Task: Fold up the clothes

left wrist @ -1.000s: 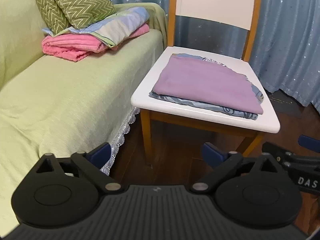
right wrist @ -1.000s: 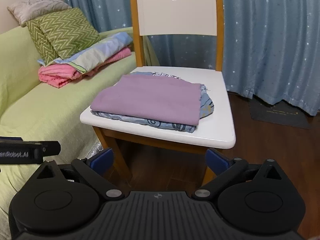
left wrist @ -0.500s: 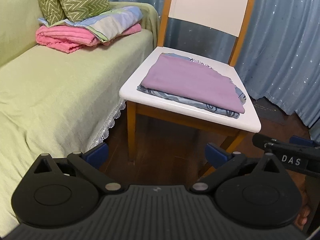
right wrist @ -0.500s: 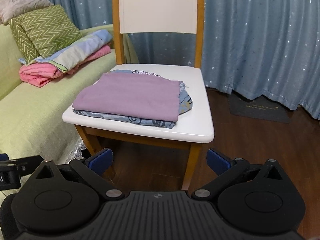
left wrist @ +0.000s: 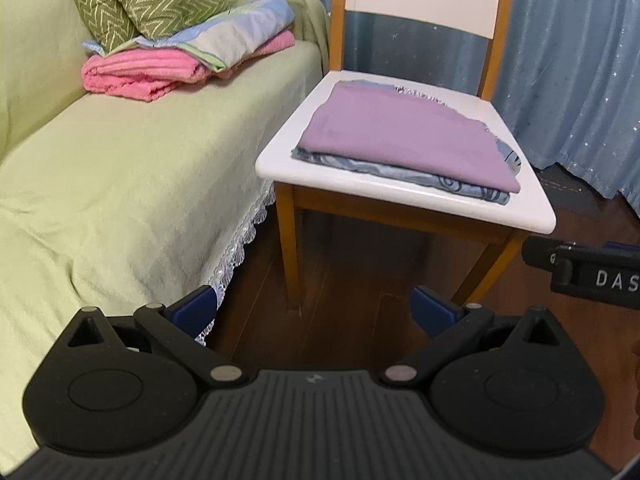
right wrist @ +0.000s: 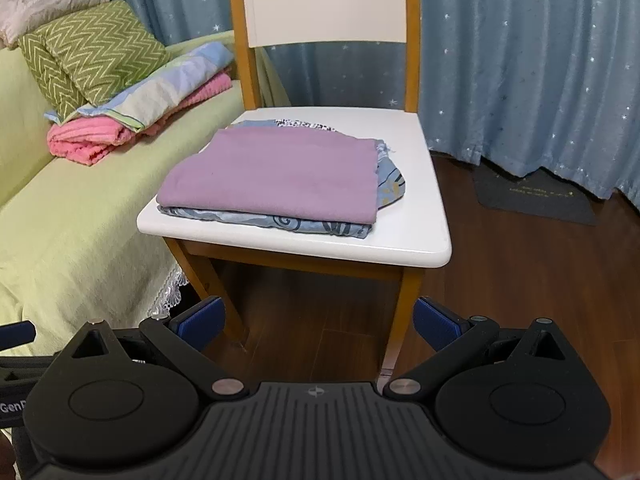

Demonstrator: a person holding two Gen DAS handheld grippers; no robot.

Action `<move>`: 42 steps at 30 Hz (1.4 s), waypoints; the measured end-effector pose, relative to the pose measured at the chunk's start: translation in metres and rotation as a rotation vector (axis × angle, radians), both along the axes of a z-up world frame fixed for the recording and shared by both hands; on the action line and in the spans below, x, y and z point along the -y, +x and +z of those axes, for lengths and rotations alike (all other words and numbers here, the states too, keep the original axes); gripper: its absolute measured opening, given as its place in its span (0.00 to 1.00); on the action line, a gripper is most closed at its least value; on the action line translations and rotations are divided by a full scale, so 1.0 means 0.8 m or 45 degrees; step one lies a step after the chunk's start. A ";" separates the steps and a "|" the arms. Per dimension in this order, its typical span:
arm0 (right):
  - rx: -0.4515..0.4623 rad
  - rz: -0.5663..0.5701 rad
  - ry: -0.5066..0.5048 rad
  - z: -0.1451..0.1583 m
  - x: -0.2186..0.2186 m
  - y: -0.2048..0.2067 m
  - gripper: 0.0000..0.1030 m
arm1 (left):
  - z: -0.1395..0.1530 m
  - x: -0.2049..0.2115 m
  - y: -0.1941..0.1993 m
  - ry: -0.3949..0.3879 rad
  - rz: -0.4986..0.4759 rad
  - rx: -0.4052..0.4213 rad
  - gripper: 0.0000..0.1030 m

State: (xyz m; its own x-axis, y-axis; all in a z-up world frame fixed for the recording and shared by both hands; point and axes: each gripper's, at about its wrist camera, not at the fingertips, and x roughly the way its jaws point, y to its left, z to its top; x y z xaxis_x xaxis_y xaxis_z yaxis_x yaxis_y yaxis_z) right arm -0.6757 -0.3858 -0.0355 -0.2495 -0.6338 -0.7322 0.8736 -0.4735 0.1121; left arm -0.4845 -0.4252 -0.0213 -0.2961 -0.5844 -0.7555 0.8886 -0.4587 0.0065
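A folded purple cloth [left wrist: 404, 132] [right wrist: 276, 172] lies on top of a folded blue patterned cloth [left wrist: 460, 186] [right wrist: 320, 224] on the white seat of a wooden chair [left wrist: 400, 196] [right wrist: 420, 200]. My left gripper [left wrist: 314, 312] is open and empty, low in front of the chair, above the dark floor. My right gripper [right wrist: 318, 318] is open and empty, also low in front of the chair. The right gripper's body shows at the right edge of the left wrist view [left wrist: 592, 276].
A sofa under a green cover [left wrist: 100, 184] [right wrist: 60, 216] stands left of the chair. On it lie a pink towel [left wrist: 140, 74], a pale patterned blanket [left wrist: 240, 36] and green zigzag cushions [right wrist: 96, 52]. Blue starred curtains [right wrist: 540, 60] hang behind. A dark mat [right wrist: 532, 196] lies on the wooden floor.
Both views have drifted: the chair sank and shifted left half a second ago, then returned right and nearer now. Both grippers stayed open and empty. The clothes have not moved.
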 end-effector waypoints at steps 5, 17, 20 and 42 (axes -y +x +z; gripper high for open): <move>0.001 0.009 0.009 -0.006 0.011 -0.001 1.00 | -0.009 0.008 0.001 0.013 0.024 0.014 0.99; -0.002 -0.001 0.034 -0.021 0.036 -0.016 1.00 | -0.030 0.031 -0.011 0.038 0.003 0.057 0.99; -0.003 -0.008 0.037 -0.024 0.043 -0.019 1.00 | -0.037 0.039 -0.017 0.045 -0.008 0.069 0.99; -0.012 -0.057 0.082 -0.043 0.077 -0.046 1.00 | -0.055 0.099 -0.058 0.040 -0.088 0.056 0.99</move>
State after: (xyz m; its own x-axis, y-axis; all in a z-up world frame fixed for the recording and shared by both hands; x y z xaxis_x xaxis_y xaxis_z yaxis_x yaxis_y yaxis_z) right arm -0.7127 -0.4471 -0.0698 -0.2841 -0.5735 -0.7683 0.8522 -0.5183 0.0718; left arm -0.5312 -0.5043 -0.0650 -0.3007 -0.5395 -0.7864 0.8540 -0.5194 0.0298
